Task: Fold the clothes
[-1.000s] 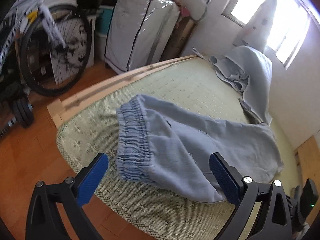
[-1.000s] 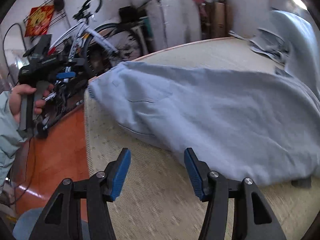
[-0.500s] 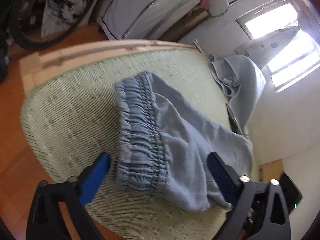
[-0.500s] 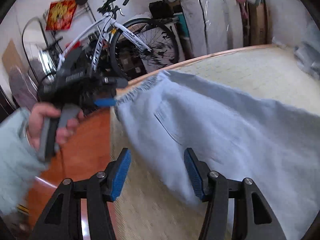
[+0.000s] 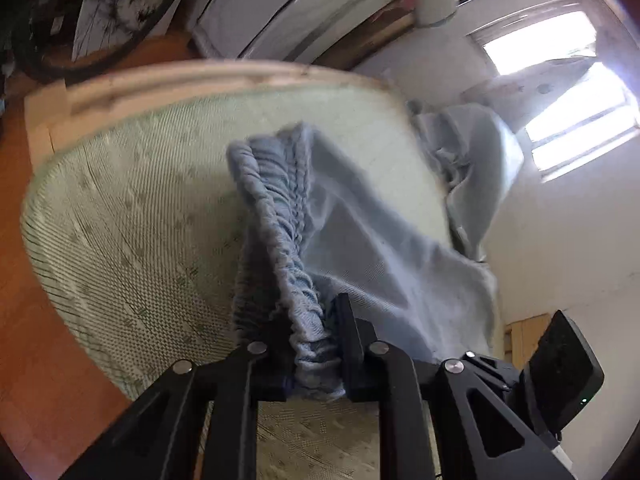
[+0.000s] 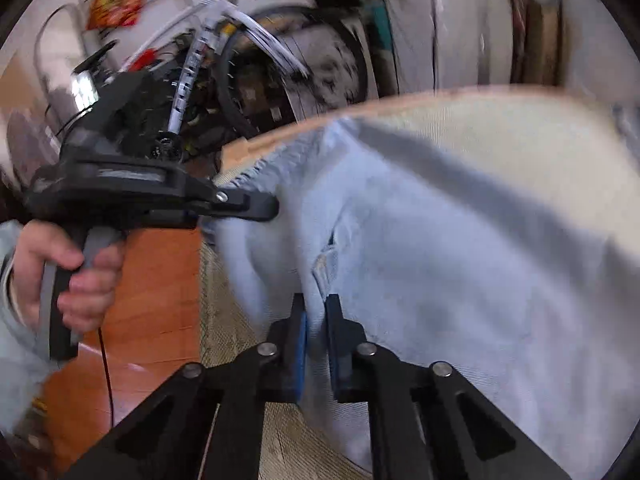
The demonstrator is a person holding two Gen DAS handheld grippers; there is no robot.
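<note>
Light-blue sweatpants (image 5: 360,248) lie on the woven mat (image 5: 132,216) near its edge. Left gripper (image 5: 316,344) has just clamped the ribbed elastic waistband (image 5: 288,240); right gripper (image 6: 316,344) has just pinched a thin fold of the hip beside the pocket (image 6: 326,264). Risk: soft fleece slips from that shallow pinch, or layers separate and the fold skews

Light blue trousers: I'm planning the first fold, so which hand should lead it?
Probably left. The left gripper is shut on the trousers at the elastic waistband, a clean edge; the right gripper pinches loose mid-cloth.
</note>
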